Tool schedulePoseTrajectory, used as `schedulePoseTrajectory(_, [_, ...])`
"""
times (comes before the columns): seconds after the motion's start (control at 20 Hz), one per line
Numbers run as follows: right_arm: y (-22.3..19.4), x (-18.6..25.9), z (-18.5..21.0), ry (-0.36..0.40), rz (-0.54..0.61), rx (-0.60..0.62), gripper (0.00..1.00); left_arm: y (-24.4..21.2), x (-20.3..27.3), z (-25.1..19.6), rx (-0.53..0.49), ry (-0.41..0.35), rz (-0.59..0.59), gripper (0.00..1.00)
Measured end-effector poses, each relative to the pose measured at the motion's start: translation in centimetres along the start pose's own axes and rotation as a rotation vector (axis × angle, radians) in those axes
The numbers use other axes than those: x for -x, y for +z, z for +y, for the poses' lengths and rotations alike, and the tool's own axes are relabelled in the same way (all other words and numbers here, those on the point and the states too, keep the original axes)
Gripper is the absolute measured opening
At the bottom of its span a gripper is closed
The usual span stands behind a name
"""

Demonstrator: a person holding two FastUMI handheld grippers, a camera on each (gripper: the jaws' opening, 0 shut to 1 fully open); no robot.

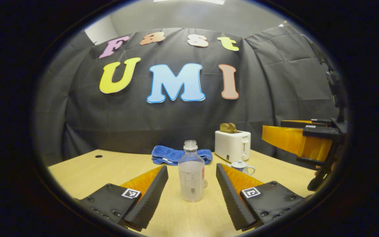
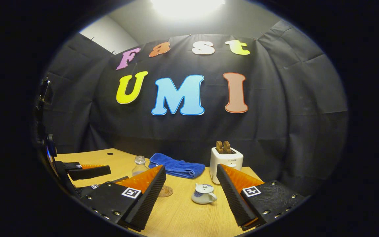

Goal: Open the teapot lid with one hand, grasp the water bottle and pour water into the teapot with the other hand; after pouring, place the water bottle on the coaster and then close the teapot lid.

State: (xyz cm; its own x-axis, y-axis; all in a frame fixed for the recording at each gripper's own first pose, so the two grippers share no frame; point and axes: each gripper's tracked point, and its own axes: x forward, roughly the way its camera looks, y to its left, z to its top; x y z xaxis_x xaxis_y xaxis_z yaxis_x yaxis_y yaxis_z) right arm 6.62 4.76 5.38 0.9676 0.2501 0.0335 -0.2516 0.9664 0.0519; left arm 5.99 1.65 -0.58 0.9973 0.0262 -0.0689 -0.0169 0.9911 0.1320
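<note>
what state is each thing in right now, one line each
water bottle: upright on the table, cap off, between the open fingers, not gripped
teapot: upright, lid on
coaster: flat, nothing on it
toaster: two slices of toast sticking up
blue towel: folded, lying near the wall
left gripper: open
right gripper: open, the teapot ahead between its fingers, apart from them

Black cloth wall (image 2: 275, 131) behind a light wooden table (image 2: 183, 214), bright ceiling light (image 2: 188, 5) overhead.
</note>
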Motion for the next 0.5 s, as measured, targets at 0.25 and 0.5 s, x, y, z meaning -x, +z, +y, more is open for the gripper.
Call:
schedulePoseTrajectory(0.25, [-1.1,-4.2,-0.8,0.037,0.031,-0.081,0.96,-1.8,-3.2,0.6,0.004,-0.016,0.025,0.99])
schedulePoseTrajectory(0.5, [-4.2,-8.6,-2.8,-0.007,0.065,-0.122,0.96,-4.1,-5.5,0.8,0.017,-0.029,0.063,0.99])
